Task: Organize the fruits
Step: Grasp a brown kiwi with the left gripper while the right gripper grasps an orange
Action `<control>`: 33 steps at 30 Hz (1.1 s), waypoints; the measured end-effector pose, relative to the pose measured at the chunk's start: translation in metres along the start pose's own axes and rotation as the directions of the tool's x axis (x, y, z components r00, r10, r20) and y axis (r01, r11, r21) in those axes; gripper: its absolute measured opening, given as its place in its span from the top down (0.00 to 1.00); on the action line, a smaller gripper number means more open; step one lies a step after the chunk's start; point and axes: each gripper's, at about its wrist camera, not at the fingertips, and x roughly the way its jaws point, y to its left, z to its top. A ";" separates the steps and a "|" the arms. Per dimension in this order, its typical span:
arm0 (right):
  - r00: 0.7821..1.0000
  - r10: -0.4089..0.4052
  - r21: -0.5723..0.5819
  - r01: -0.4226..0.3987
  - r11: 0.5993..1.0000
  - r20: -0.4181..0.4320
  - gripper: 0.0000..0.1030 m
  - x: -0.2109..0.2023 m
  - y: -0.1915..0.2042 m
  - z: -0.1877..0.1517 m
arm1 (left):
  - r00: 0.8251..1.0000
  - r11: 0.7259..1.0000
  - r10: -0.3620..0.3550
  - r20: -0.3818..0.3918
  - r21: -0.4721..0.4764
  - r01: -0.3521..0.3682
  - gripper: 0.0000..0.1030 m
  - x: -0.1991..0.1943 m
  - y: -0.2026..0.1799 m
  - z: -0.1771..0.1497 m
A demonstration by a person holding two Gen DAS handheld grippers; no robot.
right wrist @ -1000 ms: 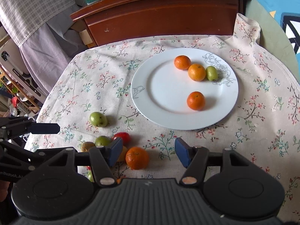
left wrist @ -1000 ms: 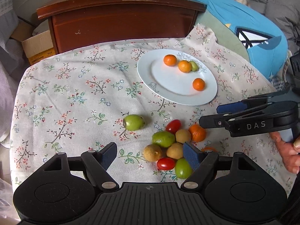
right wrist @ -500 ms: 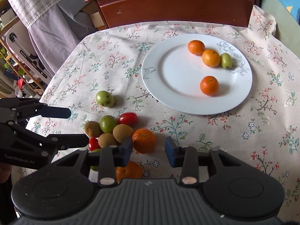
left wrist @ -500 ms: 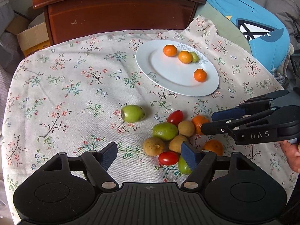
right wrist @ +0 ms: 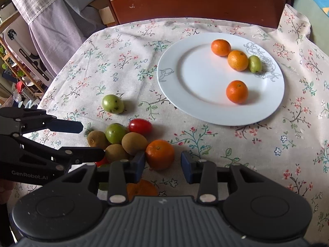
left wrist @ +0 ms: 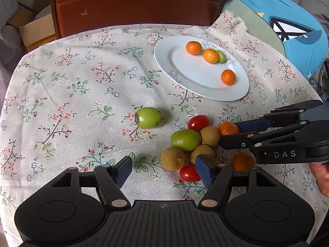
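Observation:
A white plate at the back right holds three mandarins and a small green fruit. A pile of kiwis, green fruits, cherry tomatoes and mandarins lies on the floral cloth near the front. My right gripper is open, its fingers on either side of one mandarin of the pile, low over the cloth. It also shows in the left wrist view. My left gripper is open and empty, just in front of the pile. A lone green fruit lies to the left.
A dark wooden cabinet stands behind the table. A cardboard box sits at the back left and a blue cushion at the back right. A second mandarin lies under the right gripper's body.
My right gripper has moved forward and down, so its fingers now flank the mandarin, and its jaws have narrowed. My left gripper has drifted closer to the pile.

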 end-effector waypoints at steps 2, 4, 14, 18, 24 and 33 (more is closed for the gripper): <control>1.000 -0.002 0.001 0.002 1.000 0.003 0.63 0.000 0.000 0.000 | 1.000 1.000 -0.013 0.002 -0.006 0.013 0.35 0.001 0.001 -0.001; 1.000 0.003 -0.002 -0.003 1.000 0.005 0.66 0.001 0.001 0.001 | 0.999 0.999 -0.044 0.007 -0.017 0.044 0.45 0.002 0.001 -0.001; 1.000 -0.001 -0.005 0.001 1.000 0.003 0.70 0.001 0.001 0.002 | 0.999 0.999 -0.038 0.010 -0.021 0.038 0.57 0.000 0.004 0.002; 1.000 -0.002 -0.004 0.002 1.000 0.005 0.70 0.001 0.001 0.002 | 1.000 1.000 0.000 0.026 0.025 -0.001 0.57 0.000 -0.004 0.002; 1.000 -0.006 -0.006 0.006 1.000 0.004 0.70 0.001 0.002 0.003 | 1.000 0.998 -0.012 0.015 0.063 0.011 0.75 0.004 -0.014 -0.001; 0.999 -0.006 0.010 0.006 1.000 0.044 0.70 -0.010 -0.001 0.010 | 0.997 1.000 -0.009 0.078 0.002 0.009 0.76 -0.016 -0.003 0.011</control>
